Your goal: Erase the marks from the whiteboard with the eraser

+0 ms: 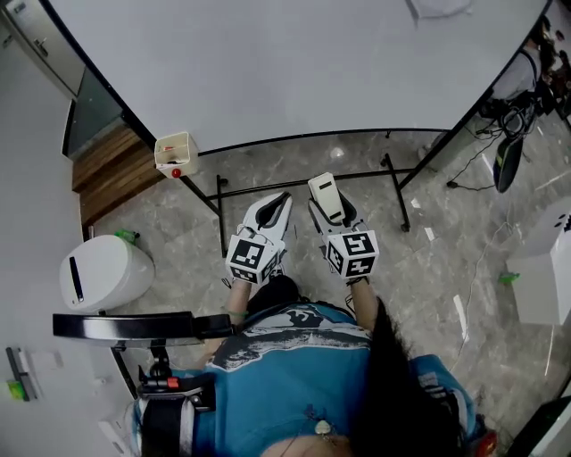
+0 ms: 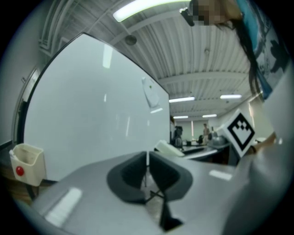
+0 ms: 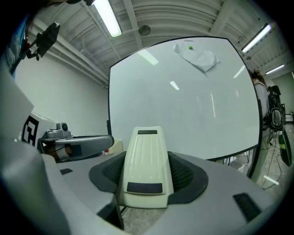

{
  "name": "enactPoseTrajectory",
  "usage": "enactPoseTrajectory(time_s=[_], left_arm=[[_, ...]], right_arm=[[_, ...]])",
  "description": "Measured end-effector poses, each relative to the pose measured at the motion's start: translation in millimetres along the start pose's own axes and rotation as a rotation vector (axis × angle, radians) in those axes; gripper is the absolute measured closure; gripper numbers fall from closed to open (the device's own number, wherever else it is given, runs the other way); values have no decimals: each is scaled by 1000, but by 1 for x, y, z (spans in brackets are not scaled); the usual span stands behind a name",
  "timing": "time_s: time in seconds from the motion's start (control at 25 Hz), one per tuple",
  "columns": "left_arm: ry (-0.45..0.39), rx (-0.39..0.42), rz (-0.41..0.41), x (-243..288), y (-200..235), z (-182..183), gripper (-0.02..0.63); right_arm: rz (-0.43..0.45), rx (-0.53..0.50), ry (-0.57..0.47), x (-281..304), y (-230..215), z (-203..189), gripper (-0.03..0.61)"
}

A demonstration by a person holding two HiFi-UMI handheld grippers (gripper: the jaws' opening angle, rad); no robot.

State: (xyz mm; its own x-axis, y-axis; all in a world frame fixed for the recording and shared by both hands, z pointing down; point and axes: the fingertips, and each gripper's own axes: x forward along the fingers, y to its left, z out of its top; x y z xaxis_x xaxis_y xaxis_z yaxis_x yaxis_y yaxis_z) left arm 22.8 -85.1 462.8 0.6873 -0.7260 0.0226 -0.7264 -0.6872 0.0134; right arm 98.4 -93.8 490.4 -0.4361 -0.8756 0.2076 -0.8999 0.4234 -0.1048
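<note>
Right gripper view: eraser (image 3: 146,167) between jaws.

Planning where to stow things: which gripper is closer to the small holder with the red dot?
Left. The left gripper is right of the holder; the right gripper, holding the eraser, sits farther right.

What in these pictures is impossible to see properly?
- Marks on the whiteboard: none discernible in any view; glare streaks in both gripper views.
- Wiping face of the eraser: right gripper view, hidden beneath its own body.
- Contents of the box: head view, too small.
- White sheet: head view, cut by top edge.
</note>
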Motion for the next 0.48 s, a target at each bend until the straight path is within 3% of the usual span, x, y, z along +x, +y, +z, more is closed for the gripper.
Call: enactPoseTrajectory(time_s=[0.48], left_arm=[[-2,-11,-77,38,117,-5,609]], right_arm=[[-106,-6,-53,116,-3,37,315]])
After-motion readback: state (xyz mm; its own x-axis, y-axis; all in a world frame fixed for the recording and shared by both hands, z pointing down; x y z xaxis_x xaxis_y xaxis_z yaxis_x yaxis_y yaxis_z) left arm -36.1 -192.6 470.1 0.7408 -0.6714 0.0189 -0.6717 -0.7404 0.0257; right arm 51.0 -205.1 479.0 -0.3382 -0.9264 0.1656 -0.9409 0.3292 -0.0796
